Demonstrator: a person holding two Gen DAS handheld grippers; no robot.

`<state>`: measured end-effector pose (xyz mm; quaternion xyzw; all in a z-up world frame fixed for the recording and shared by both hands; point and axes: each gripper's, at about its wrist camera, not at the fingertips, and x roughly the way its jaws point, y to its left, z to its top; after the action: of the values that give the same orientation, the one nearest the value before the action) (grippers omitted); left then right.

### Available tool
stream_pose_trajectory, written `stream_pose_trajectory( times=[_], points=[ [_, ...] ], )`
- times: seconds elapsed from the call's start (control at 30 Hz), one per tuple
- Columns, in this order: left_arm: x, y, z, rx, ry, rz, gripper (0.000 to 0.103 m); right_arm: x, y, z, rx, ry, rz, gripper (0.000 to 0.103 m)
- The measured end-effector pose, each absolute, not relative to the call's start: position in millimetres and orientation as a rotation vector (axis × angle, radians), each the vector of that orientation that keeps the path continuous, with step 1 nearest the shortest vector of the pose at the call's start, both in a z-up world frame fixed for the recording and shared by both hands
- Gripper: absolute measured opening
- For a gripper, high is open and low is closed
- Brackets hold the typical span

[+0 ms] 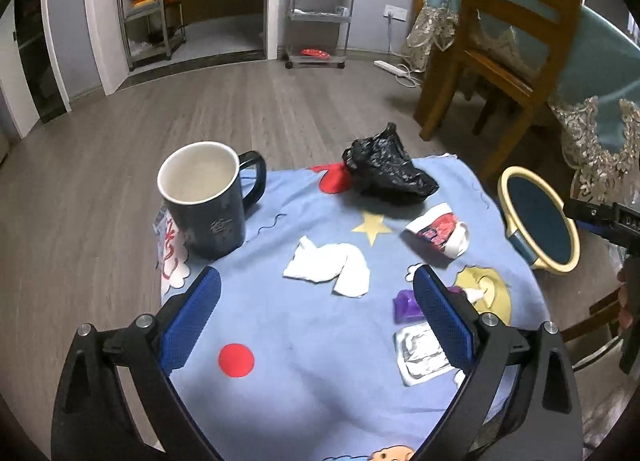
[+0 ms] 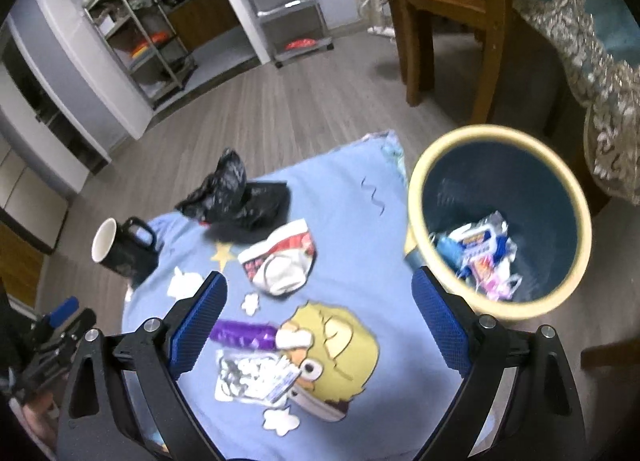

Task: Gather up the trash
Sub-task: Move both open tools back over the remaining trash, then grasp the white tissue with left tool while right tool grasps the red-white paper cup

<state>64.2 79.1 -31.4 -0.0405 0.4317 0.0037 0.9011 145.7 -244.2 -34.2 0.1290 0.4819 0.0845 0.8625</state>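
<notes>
Trash lies on a blue cartoon cloth: a crumpled white tissue, a black plastic bag, a red-and-white wrapper, a purple wrapper and a silver foil packet. My left gripper is open and empty just above the cloth, near the tissue. My right gripper is open and empty above the purple wrapper, foil packet and red-and-white wrapper. The blue bin with a cream rim stands right of the cloth and holds several wrappers.
A dark mug stands at the cloth's left side, also in the right wrist view. A wooden chair and a table with a lace-edged cloth stand behind the bin. Shelves stand across the wood floor.
</notes>
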Motion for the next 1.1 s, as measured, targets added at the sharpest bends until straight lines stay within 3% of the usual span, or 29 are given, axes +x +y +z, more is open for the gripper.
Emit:
stream_pose_trajectory(
  times=[0.4, 0.93, 1.1],
  points=[
    [76, 94, -60, -0.045, 0.949, 0.054, 0.095, 154, -217, -81, 0.295, 1.158, 0.194, 0.093],
    [129, 56, -124, 0.001, 1.026, -0.032, 0.095, 212, -196, -130, 0.34, 1.188, 0.2, 0.093],
    [143, 46, -142, -0.026, 1.053, -0.064, 0.089, 224, -198, -151, 0.402, 1.221, 0.184, 0.093]
  ],
)
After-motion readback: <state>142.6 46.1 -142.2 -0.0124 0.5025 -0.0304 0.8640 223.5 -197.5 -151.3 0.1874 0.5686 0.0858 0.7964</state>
